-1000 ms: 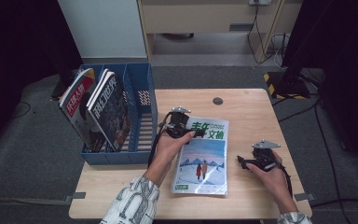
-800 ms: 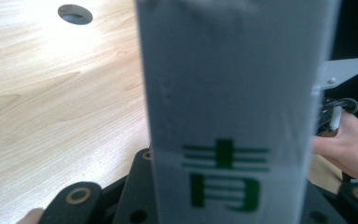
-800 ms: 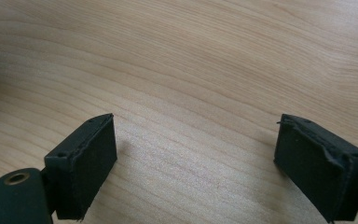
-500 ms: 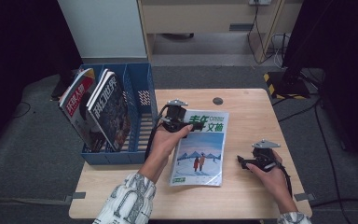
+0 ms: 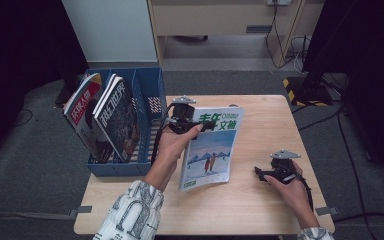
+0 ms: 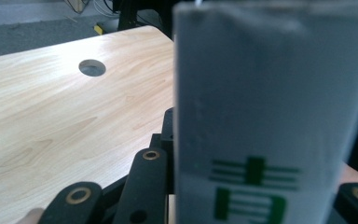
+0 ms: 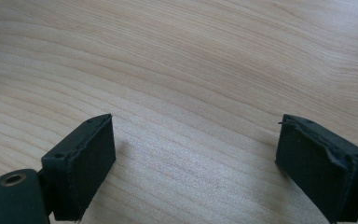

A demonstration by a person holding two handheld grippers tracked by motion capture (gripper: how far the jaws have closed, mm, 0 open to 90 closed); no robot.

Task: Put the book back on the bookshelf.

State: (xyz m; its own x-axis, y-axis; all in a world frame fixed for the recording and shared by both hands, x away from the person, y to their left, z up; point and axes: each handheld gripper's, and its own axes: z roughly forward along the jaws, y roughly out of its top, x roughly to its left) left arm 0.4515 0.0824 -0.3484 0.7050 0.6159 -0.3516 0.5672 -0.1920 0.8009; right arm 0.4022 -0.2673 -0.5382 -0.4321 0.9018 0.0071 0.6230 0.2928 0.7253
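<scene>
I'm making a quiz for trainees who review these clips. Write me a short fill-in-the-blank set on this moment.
1. The left gripper is shut on the top edge of a ____.
2. The right gripper rests on the table with its jaws ____.
3. The blue rack beside the table's left edge holds ____ magazines.

Missing words: magazine; open; two
</scene>
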